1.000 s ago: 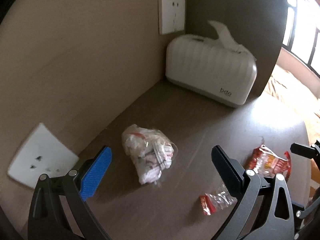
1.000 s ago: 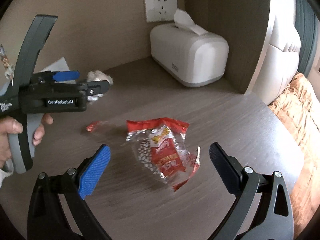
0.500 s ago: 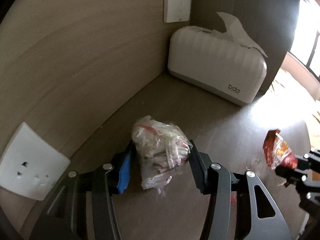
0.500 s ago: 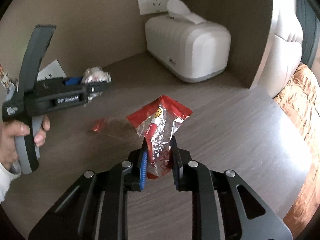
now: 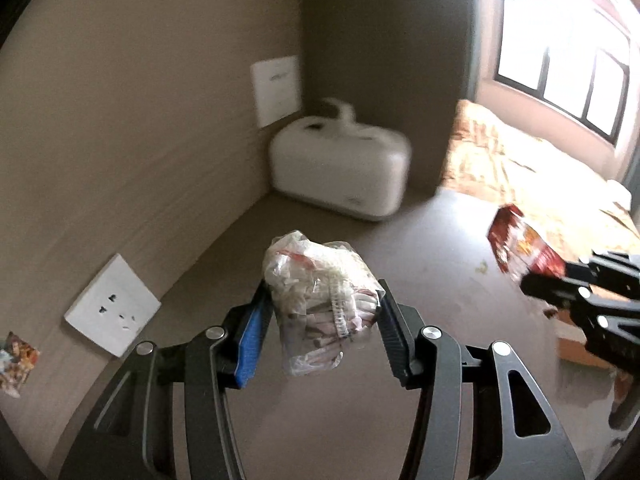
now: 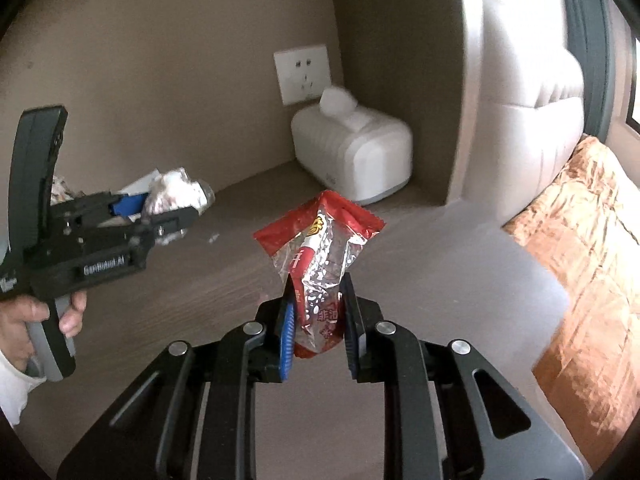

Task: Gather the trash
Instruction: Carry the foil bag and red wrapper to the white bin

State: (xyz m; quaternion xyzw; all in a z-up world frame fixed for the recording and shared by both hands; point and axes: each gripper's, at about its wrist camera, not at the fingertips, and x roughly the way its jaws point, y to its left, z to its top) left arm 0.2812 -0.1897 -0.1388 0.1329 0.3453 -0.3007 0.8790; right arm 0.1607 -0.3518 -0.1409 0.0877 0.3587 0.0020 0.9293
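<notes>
Red snack wrapper (image 6: pixel 320 264) clamped in R gripper (image 6: pixel 318 326), above table (image 6: pixel 440 264)

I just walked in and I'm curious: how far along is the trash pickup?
Both big pieces are lifted off the table: the left gripper pinches the crumpled clear bag, the right gripper the red snack wrapper. Neither is binned yet, and no bin is in view.

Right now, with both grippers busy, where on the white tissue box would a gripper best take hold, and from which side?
Probably across the narrow width of the tissue box, coming from above or its open front end. It sits in the corner, one long side near the wall with the socket, and the tissue sticks out on top. The rounded, ribbed shell may slip, so grip low.
</notes>
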